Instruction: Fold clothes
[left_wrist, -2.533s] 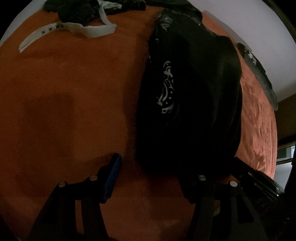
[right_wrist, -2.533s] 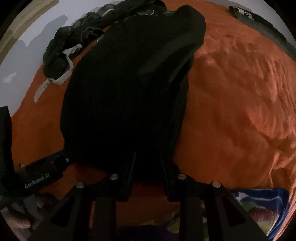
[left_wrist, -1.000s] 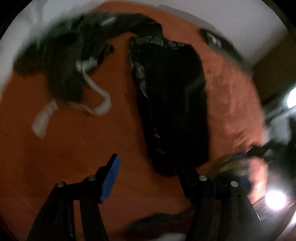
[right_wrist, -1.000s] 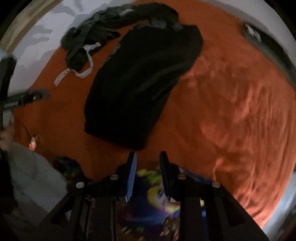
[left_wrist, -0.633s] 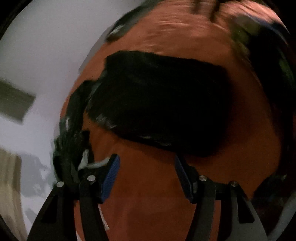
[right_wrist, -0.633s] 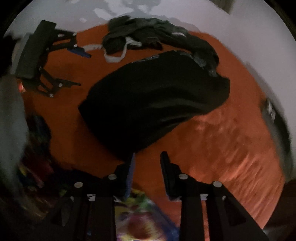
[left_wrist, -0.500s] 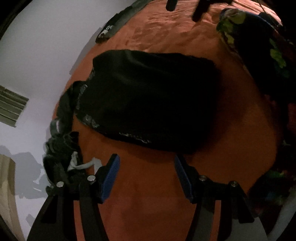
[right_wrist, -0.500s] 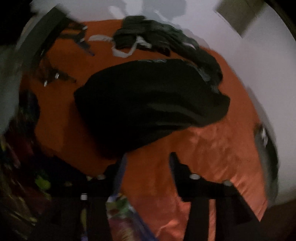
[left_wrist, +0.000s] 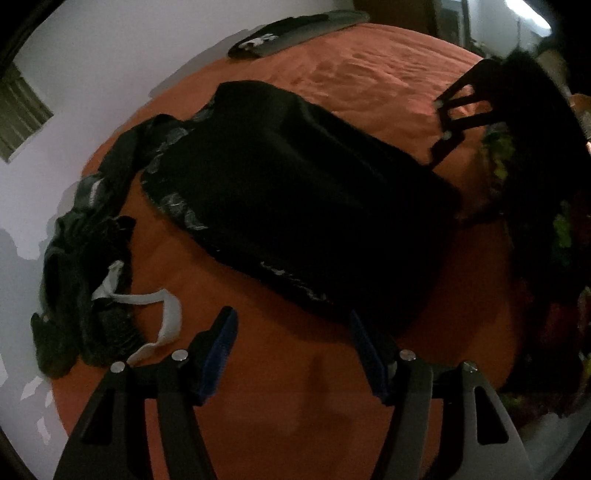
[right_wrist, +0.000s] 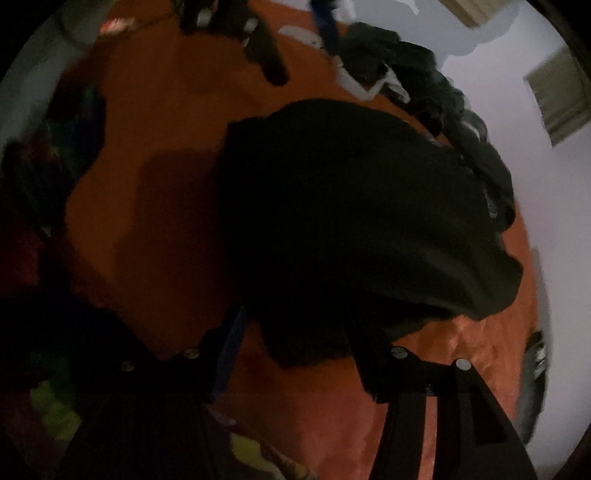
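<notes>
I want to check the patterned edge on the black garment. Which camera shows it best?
The left wrist view: the black garment lies whole on the orange bedspread, its pale patterned edge sharp and lit. The right wrist view shows the same garment closer but dark and blurred, with only a sliver of pattern at its far side.

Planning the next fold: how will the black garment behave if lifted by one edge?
The black garment lies limp with soft folds on the orange bedspread, so it will probably drape and sag. Held at one point, it may unfold; the plush cover might drag it.
</notes>
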